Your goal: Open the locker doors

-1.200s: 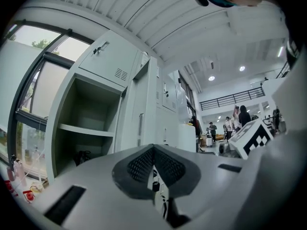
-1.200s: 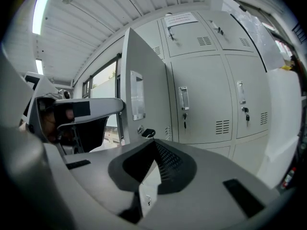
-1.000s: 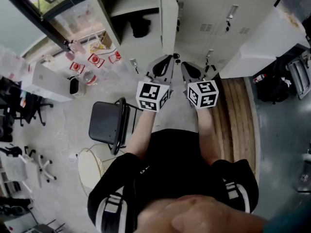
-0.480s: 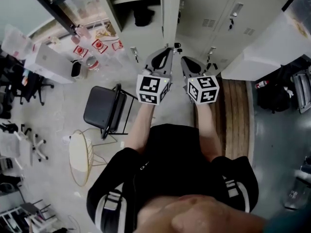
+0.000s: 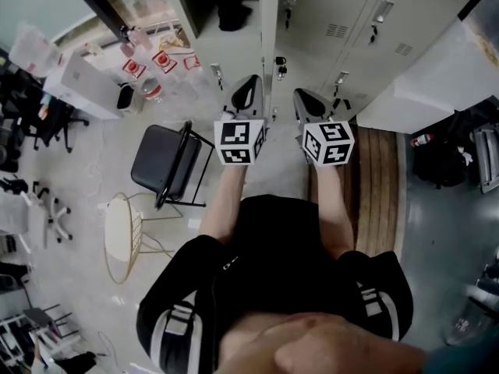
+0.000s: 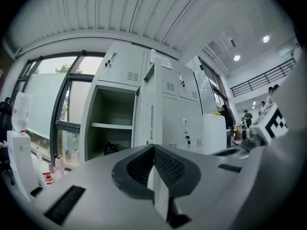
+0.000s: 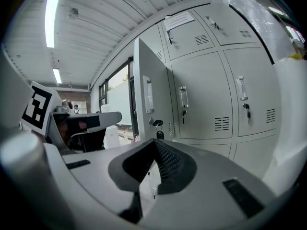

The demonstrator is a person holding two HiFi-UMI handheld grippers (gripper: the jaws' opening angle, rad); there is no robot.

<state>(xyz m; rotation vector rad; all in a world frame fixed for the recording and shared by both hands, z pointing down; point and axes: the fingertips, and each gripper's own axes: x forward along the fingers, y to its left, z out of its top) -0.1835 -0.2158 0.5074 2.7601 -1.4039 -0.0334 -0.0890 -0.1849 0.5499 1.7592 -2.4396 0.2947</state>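
A bank of pale grey lockers [image 5: 351,22] fills the top of the head view. One door [image 5: 269,22] stands swung open, seen edge-on, beside an open compartment [image 6: 112,123] with a shelf and a dark item [image 5: 234,14] low inside. The other doors [image 7: 201,99] are closed, with handles [image 7: 183,96] and keys. The open door [image 7: 148,104] carries a key [image 7: 157,123]. My left gripper [image 5: 248,92] [image 6: 154,148] is shut and empty, pointing at the open door's edge. My right gripper [image 5: 306,100] [image 7: 156,146] is shut and empty, short of the closed doors.
A black chair [image 5: 160,162] and a round wire stool [image 5: 123,226] stand on the floor to my left. Red-labelled bottles [image 5: 148,65] sit by the window. A wooden platform [image 5: 382,170] and a white cabinet [image 5: 437,68] lie to the right. People [image 6: 271,92] stand far off.
Both grippers have edged toward the lockers and drawn a little apart, the left one turning leftward. Both stay shut and empty.
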